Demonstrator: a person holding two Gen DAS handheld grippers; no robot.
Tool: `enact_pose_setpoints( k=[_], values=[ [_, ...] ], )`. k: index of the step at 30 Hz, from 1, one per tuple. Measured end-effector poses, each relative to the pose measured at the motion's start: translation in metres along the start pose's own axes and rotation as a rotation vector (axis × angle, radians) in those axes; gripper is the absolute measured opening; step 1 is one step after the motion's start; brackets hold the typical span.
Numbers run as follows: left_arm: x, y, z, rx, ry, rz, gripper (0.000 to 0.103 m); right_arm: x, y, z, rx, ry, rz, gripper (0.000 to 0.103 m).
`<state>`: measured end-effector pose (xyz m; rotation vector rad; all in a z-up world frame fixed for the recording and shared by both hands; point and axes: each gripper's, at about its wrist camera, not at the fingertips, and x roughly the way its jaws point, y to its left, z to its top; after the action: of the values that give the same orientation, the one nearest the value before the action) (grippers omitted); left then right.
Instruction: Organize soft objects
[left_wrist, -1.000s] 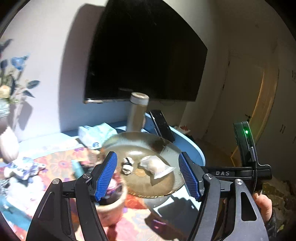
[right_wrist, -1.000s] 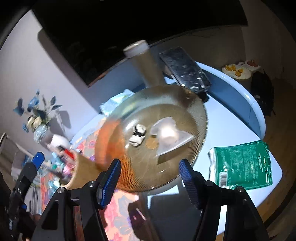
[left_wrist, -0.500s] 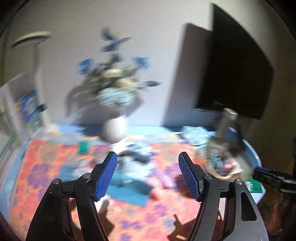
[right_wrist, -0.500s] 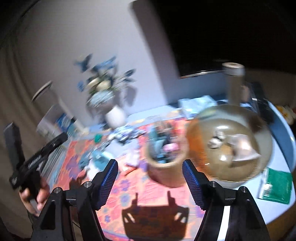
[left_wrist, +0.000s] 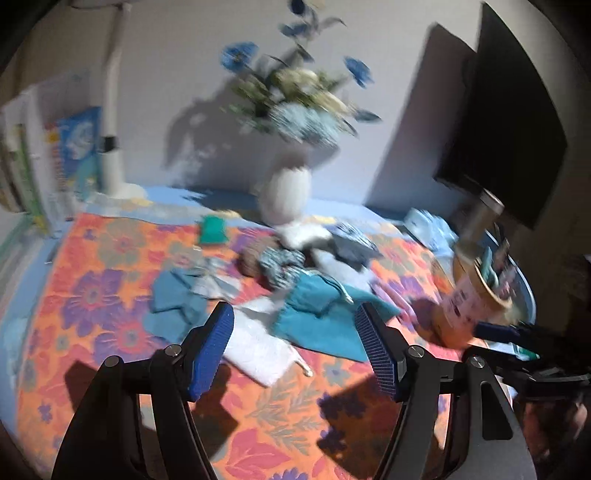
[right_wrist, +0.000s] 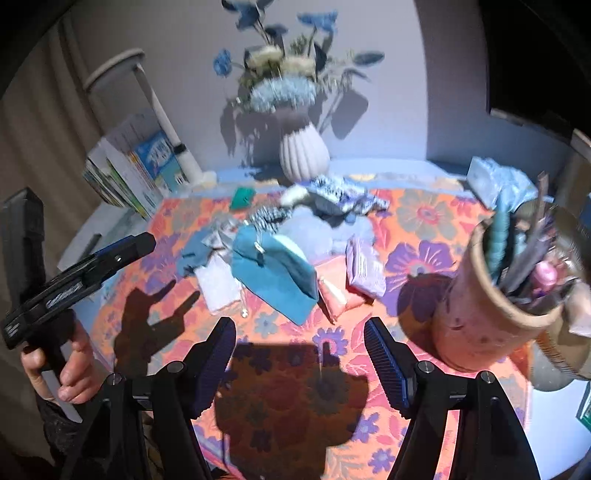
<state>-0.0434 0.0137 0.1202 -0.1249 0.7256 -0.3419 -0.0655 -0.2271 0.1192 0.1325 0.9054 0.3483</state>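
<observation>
While both grippers hang over the flowered cloth (right_wrist: 424, 218), the soft things lie heaped at its middle.

The left gripper (left_wrist: 295, 347) stands with jaws apart and nothing between them, above the white cloth (left_wrist: 258, 347) and the teal pouch (left_wrist: 317, 317). The right gripper (right_wrist: 299, 354) is likewise agape and empty, over a bare shaded stretch of cloth near the table's front edge, the tan pot of pens (right_wrist: 491, 306) close on its right. The pouch is teal with a small zip pull, crumpled, beside patterned fabrics (right_wrist: 332, 195) and a lilac packet (right_wrist: 364, 266); behind them stands the white vase (right_wrist: 303, 153).
</observation>
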Motion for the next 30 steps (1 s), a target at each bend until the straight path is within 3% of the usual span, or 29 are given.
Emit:
enact_pose_setpoints(
  k=[4,8,10,15,18,21,25,28,30],
  values=[
    [0.029,-0.004,0.0,0.019,0.022,-0.042,0.079,0.033,-0.016,-0.004,0.084,0.072,-0.016,0.07],
    [0.062,-0.004,0.008,0.02,0.047,-0.08,0.08,0.066,-0.039,-0.006,0.192,0.154,-0.008,0.07],
    [0.075,-0.004,0.011,0.023,0.061,-0.09,0.08,0.072,-0.047,-0.007,0.239,0.154,0.005,0.07],
    [0.103,-0.005,0.016,0.034,0.104,-0.163,0.08,0.072,-0.062,-0.003,0.379,0.024,-0.053,0.07],
    [0.117,-0.007,0.014,0.037,0.129,-0.182,0.08,0.081,-0.067,-0.007,0.496,-0.042,-0.039,0.07],
    [0.124,-0.009,0.01,0.049,0.145,-0.191,0.08,0.089,-0.066,-0.005,0.525,-0.091,-0.099,0.07],
    [0.122,-0.011,0.007,0.077,0.12,-0.19,0.078,0.096,-0.066,0.006,0.537,-0.147,-0.097,0.07],
    [0.118,-0.013,0.006,0.099,0.102,-0.177,0.061,0.104,-0.064,0.013,0.539,-0.155,-0.131,0.07],
    [0.116,-0.014,0.006,0.114,0.085,-0.157,0.04,0.106,-0.065,0.016,0.542,-0.168,-0.144,0.07]
  ],
)
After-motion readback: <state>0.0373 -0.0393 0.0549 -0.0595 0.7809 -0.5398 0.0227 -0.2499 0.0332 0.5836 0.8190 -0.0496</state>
